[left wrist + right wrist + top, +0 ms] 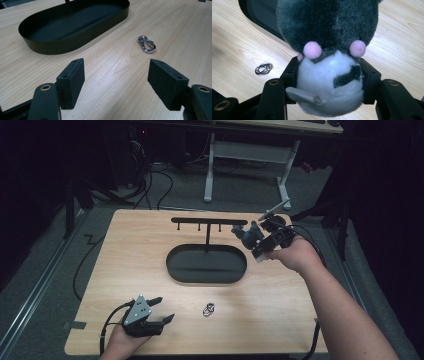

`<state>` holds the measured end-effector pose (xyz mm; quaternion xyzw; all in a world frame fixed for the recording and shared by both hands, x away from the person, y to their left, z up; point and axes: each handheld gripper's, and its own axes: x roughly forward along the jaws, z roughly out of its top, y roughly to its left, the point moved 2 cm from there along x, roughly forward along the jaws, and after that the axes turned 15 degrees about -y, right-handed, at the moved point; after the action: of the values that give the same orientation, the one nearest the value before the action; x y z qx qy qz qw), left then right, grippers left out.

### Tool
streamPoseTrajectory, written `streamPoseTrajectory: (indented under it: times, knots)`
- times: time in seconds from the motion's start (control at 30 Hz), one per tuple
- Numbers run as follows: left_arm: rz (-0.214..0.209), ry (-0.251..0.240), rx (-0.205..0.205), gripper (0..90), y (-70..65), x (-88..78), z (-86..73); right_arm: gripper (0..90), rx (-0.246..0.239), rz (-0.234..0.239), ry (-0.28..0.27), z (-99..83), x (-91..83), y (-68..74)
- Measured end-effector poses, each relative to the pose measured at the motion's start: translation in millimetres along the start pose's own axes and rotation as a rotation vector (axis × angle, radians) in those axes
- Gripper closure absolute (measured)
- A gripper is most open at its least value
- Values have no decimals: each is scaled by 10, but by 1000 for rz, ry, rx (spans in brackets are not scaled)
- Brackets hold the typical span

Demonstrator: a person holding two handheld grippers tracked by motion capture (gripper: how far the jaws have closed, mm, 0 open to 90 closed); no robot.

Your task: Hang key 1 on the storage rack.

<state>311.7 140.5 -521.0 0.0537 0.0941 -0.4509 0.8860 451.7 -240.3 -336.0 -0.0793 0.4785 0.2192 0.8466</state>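
Partly hidden plush toy (329, 62) between right claw (329, 82) jaws.

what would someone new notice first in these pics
The eye goes first to the plush toy, grey and white with pink spots, clamped in the right gripper and held above the table's far right, beside the black stand. Next comes the black oval tray at the table's middle. Then the small metal clip lying on the wood just ahead of the open left gripper.
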Motion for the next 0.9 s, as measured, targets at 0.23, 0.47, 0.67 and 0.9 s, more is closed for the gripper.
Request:
streamPoseTrajectory:
  times: [0.23, 0.47, 0.67, 0.9]
  knots:
    - [-2, -1, 1, 305, -3, 0, 3, 468, -7, 5, -16, 81, 28, 37]
    - [-6, 4, 3, 305, 0, -2, 2, 467, -5, -17, -37, 123, 30, 24]
    - [-9, 3, 3, 305, -2, 2, 0, 467, 26, -38, -51, 45, 47, -95]
    - [-17, 13, 8, 305, -12, 22, -10, 466, 57, -41, -39, -140, 119, -209]
